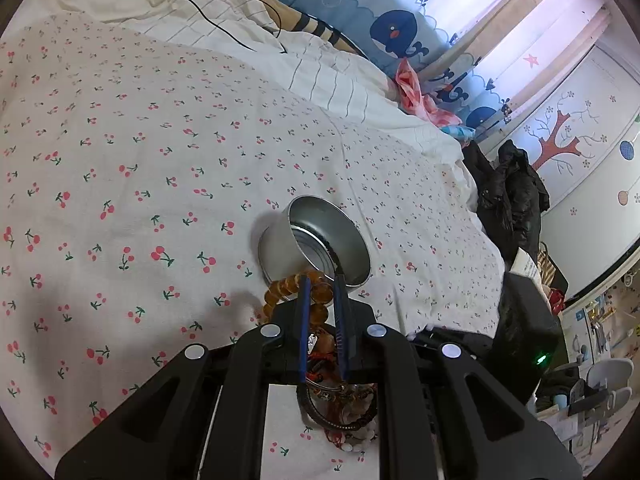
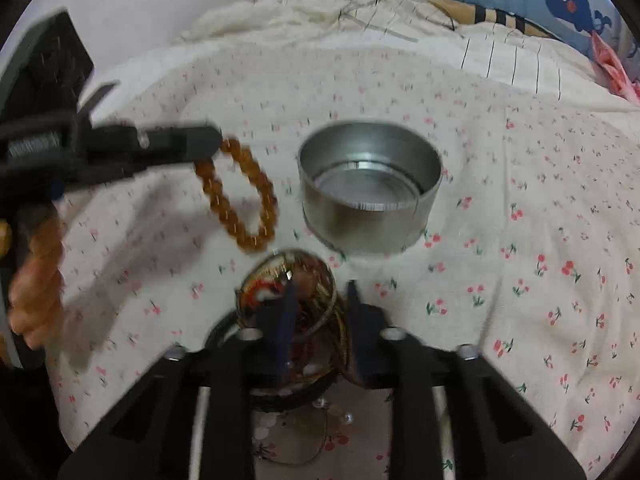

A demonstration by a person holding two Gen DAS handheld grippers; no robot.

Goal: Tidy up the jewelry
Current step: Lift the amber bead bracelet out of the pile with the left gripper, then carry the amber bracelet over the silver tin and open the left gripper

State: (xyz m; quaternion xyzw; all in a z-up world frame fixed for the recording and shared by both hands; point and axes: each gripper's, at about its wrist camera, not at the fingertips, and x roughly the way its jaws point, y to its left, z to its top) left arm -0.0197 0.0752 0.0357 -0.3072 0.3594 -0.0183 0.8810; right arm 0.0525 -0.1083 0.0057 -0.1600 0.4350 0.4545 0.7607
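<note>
one amber bracelet (image 2: 240,196) pinched in left tongs (image 2: 216,140), beside tin (image 2: 368,208).

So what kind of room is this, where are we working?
Most likely a child's bedroom. The work surface is a bed with a cherry-print sheet, whale-print curtains hang behind it, and a tree decal decorates the wall. A metal tin sits on the sheet.

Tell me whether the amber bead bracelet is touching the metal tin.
Apart. In the right wrist view the amber bead bracelet hangs from the left gripper, with cherry-print sheet showing between it and the metal tin.
</note>
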